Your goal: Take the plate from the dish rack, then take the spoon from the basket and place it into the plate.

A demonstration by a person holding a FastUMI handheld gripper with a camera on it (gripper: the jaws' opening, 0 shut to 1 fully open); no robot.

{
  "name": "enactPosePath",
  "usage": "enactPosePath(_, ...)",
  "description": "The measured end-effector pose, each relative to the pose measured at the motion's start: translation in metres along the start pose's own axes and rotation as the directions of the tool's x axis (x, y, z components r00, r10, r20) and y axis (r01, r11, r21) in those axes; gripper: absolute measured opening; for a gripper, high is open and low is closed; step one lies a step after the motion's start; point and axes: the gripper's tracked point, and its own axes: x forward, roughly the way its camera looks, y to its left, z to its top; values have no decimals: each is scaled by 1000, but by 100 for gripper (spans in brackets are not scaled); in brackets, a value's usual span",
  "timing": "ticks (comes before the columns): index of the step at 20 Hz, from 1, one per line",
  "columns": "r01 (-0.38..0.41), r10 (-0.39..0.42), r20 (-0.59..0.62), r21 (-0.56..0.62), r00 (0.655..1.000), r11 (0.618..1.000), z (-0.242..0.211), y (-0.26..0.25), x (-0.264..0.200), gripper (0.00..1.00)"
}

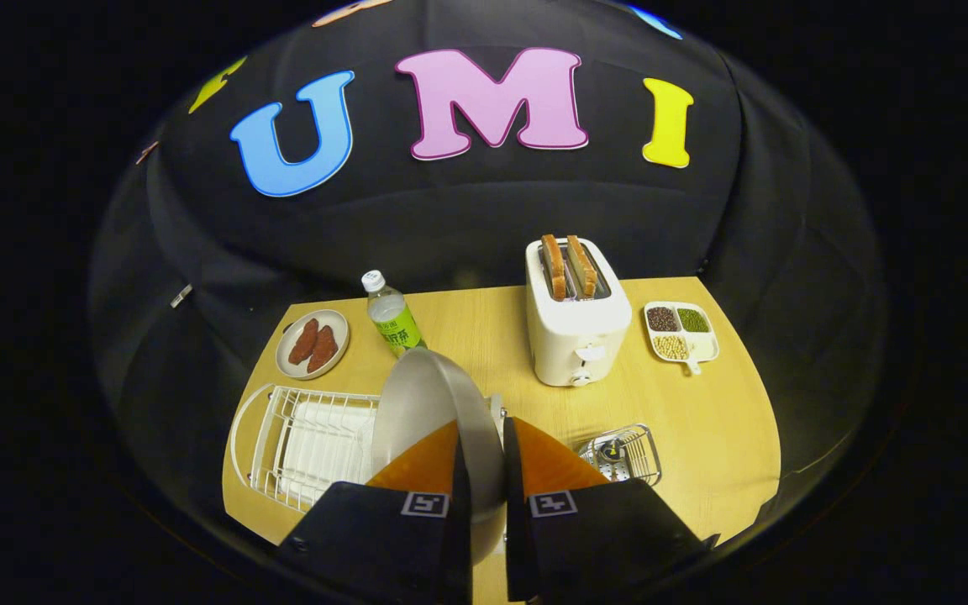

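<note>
- The plate (429,412) sits in the lower middle of the frame, held edge-on between the jaws of the gripper (481,470), its grey face turned to the left and its rim rising above the fingertips.
- The jaws are clenched on the plate's edge, one finger on each face, with only a narrow gap between them that the rim fills.
- The plate looks lifted clear of the dish rack (303,445), which lies at lower left of the frame on the bench (702,403); so I judge the first step done or nearly so.
- The plate is not yet set down anywhere on the bench, and that comes before the gripper can be freed for the spoon.
- The basket (625,454) stands at lower right of centre, just beyond the right finger; a dark-and-yellow item lies inside, too small to say it is the spoon.
- Everything to do with the spoon is left: fetching it and laying it in the plate.
- Hidden: the plate's lower edge and the rack's right end are covered by the fingers and plate, so I cannot tell whether the plate touches the rack.
- Further back stand a bottle (391,318), a dish of reddish pieces (313,344), a toaster (576,323) with two slices in it, and a divided tray (681,331).
</note>
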Motion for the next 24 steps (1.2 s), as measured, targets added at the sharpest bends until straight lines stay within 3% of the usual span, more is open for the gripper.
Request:
enactPosePath(3,-93,93,-6,40,996,995,-18,-19,-33,20)
enactPosePath(13,-209,224,-102,138,969,968,-137,-103,-103,20)
enactPosePath(19,-228,248,-216,113,944,967,-211,-145,-86,20)
enactPosePath(24,-243,290,-292,187,911,952,-248,-165,-38,21)
